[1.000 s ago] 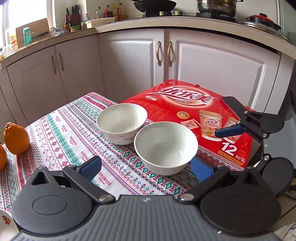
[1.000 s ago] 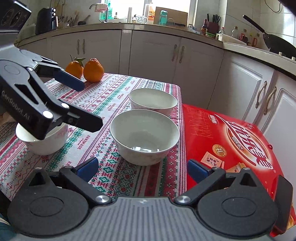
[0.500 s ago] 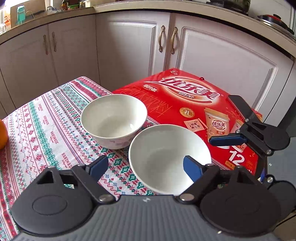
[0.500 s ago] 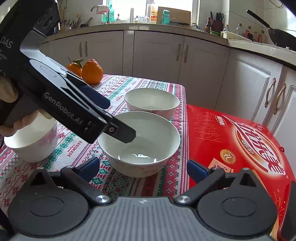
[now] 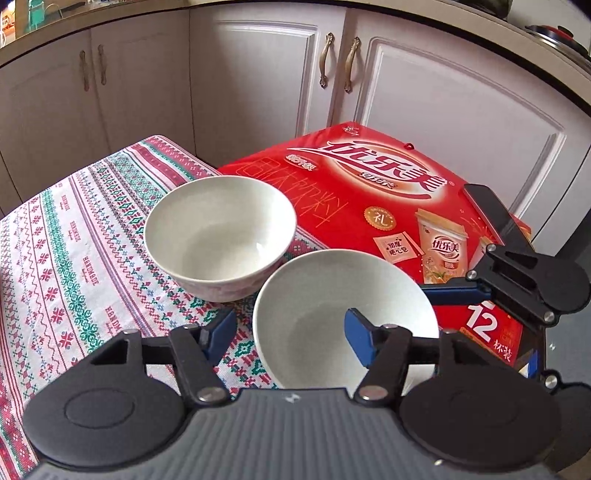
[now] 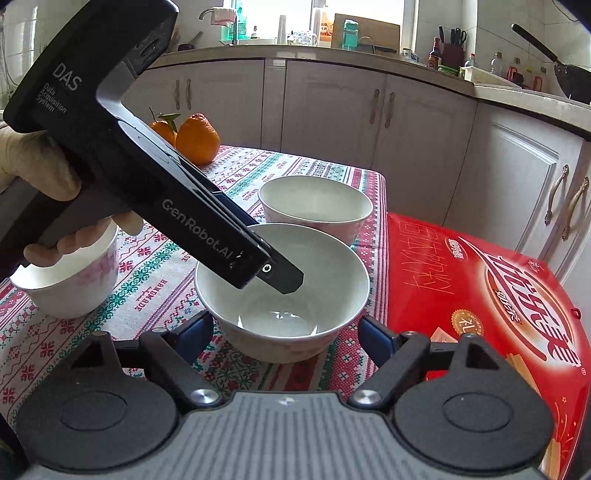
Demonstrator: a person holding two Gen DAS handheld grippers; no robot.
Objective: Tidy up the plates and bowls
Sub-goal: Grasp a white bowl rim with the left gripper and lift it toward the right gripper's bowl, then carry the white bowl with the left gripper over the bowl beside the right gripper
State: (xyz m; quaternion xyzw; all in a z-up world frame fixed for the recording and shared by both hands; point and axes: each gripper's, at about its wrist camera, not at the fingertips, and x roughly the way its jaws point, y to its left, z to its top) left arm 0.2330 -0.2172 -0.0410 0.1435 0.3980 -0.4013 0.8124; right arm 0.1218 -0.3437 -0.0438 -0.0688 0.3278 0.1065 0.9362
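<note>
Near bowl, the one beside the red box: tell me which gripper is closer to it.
Left. The left gripper straddles the near bowl rim, one finger inside, open. The right gripper sits open just in front of it, apart.

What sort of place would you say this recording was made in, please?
Most likely a home kitchen: white panelled cabinets under a countertop, a black wok, and a sink tap by the window.
</note>
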